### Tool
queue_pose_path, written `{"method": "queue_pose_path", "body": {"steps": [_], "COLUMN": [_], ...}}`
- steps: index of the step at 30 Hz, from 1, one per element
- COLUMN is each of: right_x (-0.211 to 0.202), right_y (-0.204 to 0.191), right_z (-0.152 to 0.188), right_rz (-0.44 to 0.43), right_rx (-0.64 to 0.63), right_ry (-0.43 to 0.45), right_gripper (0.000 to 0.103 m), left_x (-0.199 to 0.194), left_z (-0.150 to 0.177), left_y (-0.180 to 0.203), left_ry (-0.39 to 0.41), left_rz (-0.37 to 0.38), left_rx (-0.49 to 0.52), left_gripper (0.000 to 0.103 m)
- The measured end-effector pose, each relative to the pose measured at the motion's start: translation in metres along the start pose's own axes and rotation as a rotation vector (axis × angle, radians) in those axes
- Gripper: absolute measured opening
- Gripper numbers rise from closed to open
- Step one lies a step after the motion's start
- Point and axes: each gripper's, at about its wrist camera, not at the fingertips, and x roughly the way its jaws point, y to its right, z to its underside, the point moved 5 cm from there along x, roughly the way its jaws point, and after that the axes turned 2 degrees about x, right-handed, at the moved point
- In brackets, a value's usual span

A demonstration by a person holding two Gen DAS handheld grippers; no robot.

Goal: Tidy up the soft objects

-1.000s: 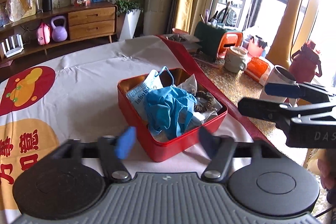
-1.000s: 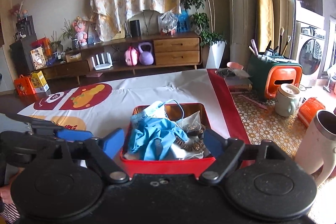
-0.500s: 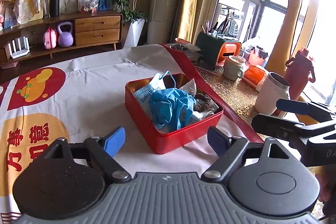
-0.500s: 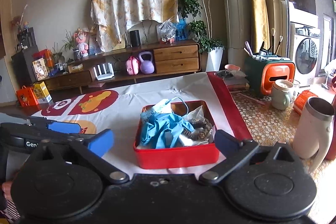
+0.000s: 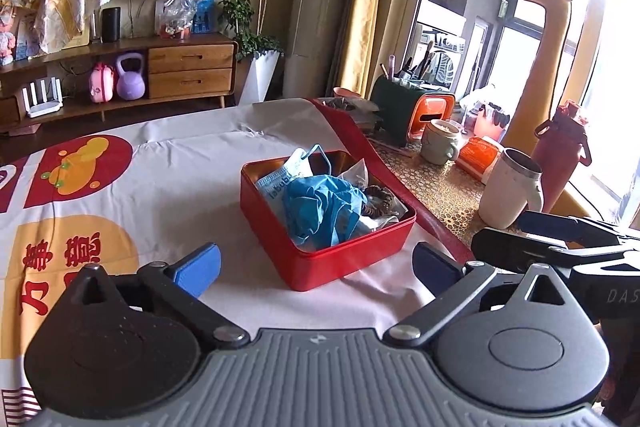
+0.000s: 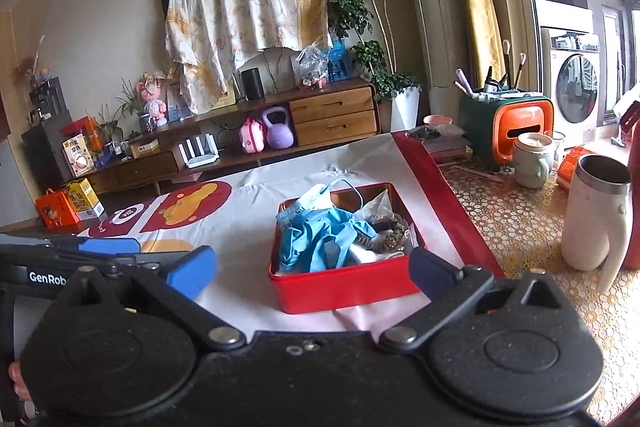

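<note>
- The red box (image 5: 320, 251) sits on the surface (image 5: 168, 187), with blue gloves (image 5: 320, 203), a face mask (image 5: 280, 179) and a brown hair tie (image 5: 378, 201) piled inside; you cannot make out what lies under them.
- Your left gripper (image 5: 316, 267) has just been opening: spread wide, nothing between.
- Your right gripper (image 6: 314, 269) is also spread and empty.
- A white mug (image 6: 596, 215) stands right of the cloth; a wooden cabinet (image 6: 332, 115) lines the wall.
</note>
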Motion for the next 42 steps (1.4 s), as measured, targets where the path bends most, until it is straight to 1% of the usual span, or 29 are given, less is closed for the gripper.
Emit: {"method": "queue_pose_path", "body": {"steps": [7,13,18,42], "right_x": [-0.003,-0.003,-0.003,-0.005], "right_y": [0.002,-0.002,-0.002,-0.008], "right_z": [0.007,0.010,0.010,0.008], "right_rz": [0.014,0.021,0.019,0.013], "right_rx": [0.010,0.002,0.007,0.001], "right_ry": [-0.010,-0.012,-0.012,-0.009], "right_gripper": [0.103,0.103,0.103,0.103], "left_x": [-0.012,-0.017,-0.020,-0.024], "left_z": [0.006,0.005,0.004,0.008], "left_y": [0.002,-0.003,-0.003,-0.003], "left_ry": [0.018,0.031,0.047,0.053], "left_rz": [-0.034,-0.030,-0.034,-0.036], "left_rx": [0.020,-0.011,-0.013,-0.020], "left_gripper": [0.103,0.103,0.103,0.103]}}
